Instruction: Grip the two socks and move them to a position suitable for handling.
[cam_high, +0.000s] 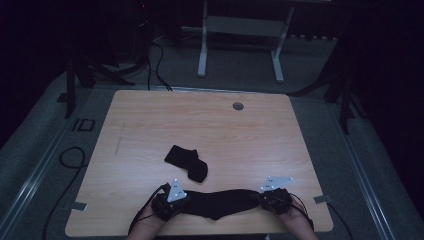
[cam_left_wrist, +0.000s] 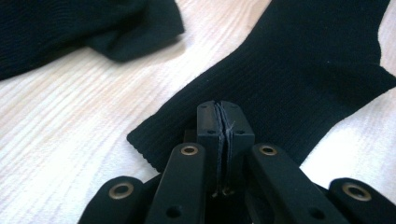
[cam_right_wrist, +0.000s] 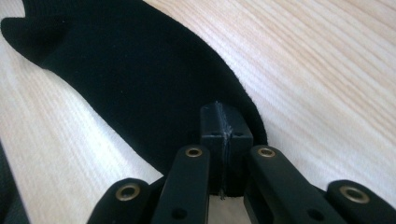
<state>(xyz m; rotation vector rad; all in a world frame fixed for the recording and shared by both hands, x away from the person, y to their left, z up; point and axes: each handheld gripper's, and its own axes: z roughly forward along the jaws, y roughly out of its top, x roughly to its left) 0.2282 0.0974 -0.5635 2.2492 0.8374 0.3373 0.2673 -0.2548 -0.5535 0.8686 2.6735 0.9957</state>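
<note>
Sock (cam_high: 220, 202) lies stretched along the tabletop's (cam_high: 210, 125) near edge, left claw (cam_high: 172, 202) and right claw (cam_high: 272, 199) each pinching one end; high view adds a second sock (cam_high: 187, 162) beyond.

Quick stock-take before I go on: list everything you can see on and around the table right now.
stretched sock: 1, black, near table edge, spanning between both tools
folded sock: 1, black, mid-table, apart from the other
table: 1, light wood, centre; grey grommet near far edge
white frame: 1, on floor behind table
cables: several, black, floor at far left
left tool: 1, black, shut on the stretched sock's left end
right tool: 1, black, shut on its right end
</note>
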